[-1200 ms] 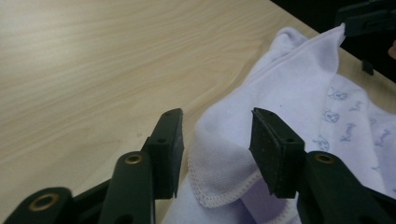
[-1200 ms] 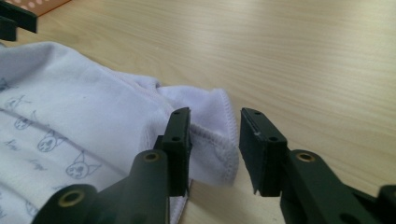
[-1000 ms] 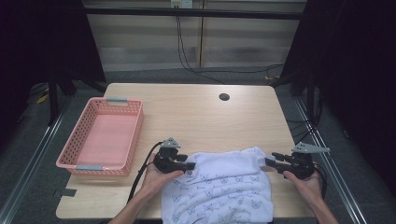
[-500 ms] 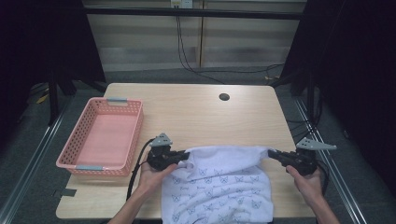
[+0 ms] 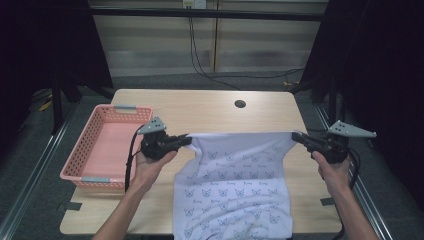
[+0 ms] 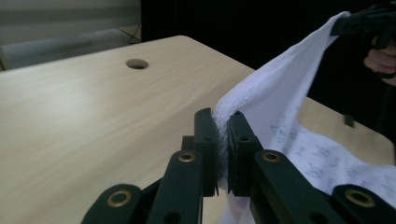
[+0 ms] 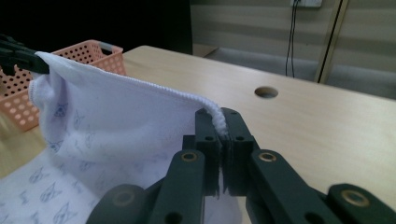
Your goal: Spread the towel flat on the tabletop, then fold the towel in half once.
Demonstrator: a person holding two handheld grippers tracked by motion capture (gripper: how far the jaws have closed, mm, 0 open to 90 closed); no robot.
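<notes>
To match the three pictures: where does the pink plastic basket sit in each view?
High view: pink plastic basket at left on the table.
Left gripper view: not in it.
Right gripper view: at upper left, behind the white printed cloth.
Shared landmark: the round hole in the tabletop.

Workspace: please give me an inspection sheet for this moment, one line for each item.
Surface: wooden table with a round hole.
Job's things: white printed cloth, top edge stretched in the air, lower part on the table.
Clutter: empty pink basket at the left.
Grippers: left gripper and right gripper, jaws shut on the cloth's upper corners.
Cables: black cable from the left gripper.
Surroundings: dark; wall cables behind.
</notes>
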